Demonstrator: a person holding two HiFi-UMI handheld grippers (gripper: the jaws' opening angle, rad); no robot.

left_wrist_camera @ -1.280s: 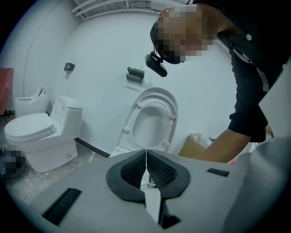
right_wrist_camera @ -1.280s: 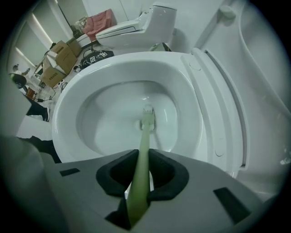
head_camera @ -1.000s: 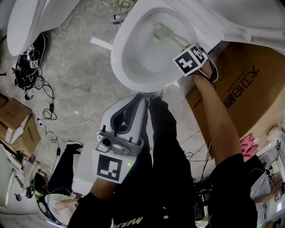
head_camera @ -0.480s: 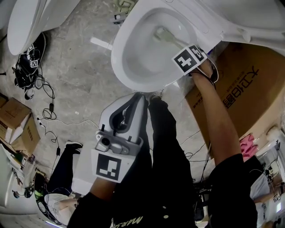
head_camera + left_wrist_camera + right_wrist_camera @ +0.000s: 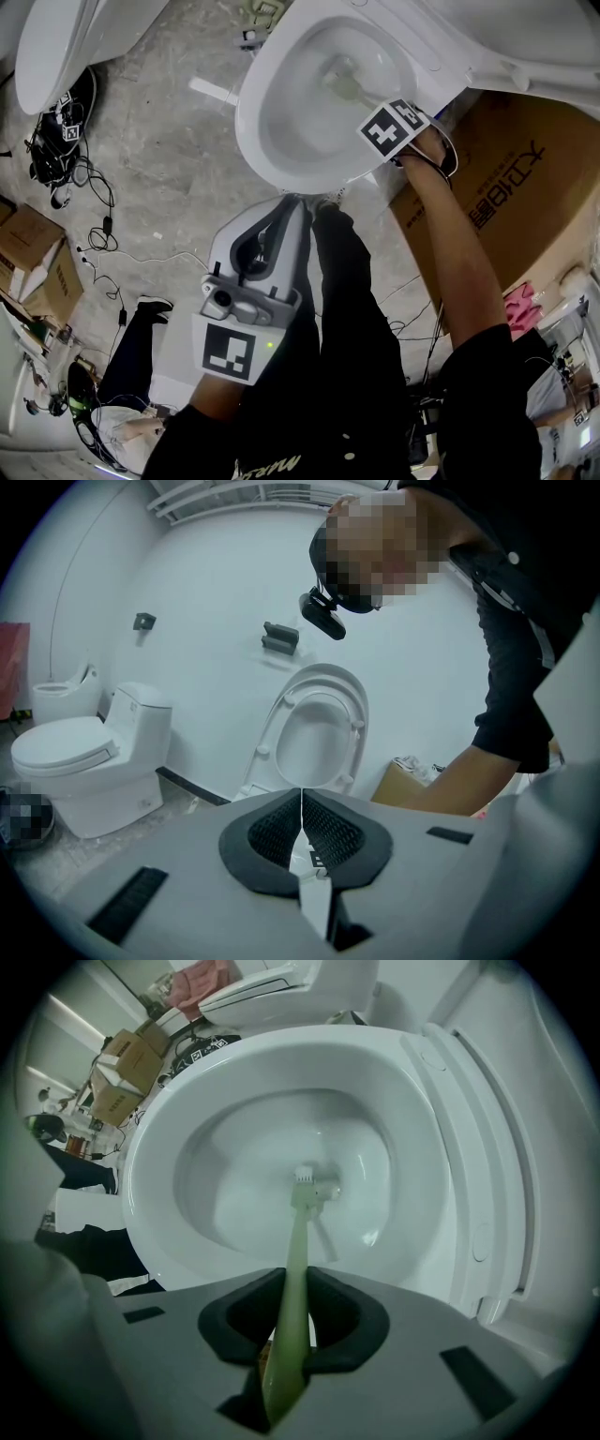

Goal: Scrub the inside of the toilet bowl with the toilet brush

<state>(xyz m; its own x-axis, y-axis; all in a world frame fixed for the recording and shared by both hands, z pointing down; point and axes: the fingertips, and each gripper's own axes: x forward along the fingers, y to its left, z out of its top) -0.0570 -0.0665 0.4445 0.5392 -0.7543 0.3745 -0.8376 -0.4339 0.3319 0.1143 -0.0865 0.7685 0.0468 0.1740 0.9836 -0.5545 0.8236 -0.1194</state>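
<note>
The white toilet bowl [image 5: 258, 122] stands open at the top of the head view, its seat and lid [image 5: 487, 42] raised. My right gripper [image 5: 392, 127] hovers over the bowl's right rim, shut on the pale green toilet brush [image 5: 298, 1241]. The brush head [image 5: 314, 1185] rests against the bottom of the bowl [image 5: 187, 1110], near the drain. My left gripper [image 5: 272, 234] is held low in front of the person's legs, away from the bowl. Its jaws are shut with nothing between them [image 5: 302, 803], and it faces the raised seat [image 5: 319, 728].
A large cardboard box [image 5: 511, 187] lies right of the toilet. A second toilet [image 5: 56, 47] stands at the top left, with cables [image 5: 89, 197] and small cardboard boxes [image 5: 37, 267] on the concrete floor. The left gripper view shows another toilet [image 5: 84, 757] along the wall.
The right gripper has slid slightly left and toward the person, and the brush head has moved the same way across the bowl's bottom. The left gripper has stayed still.
</note>
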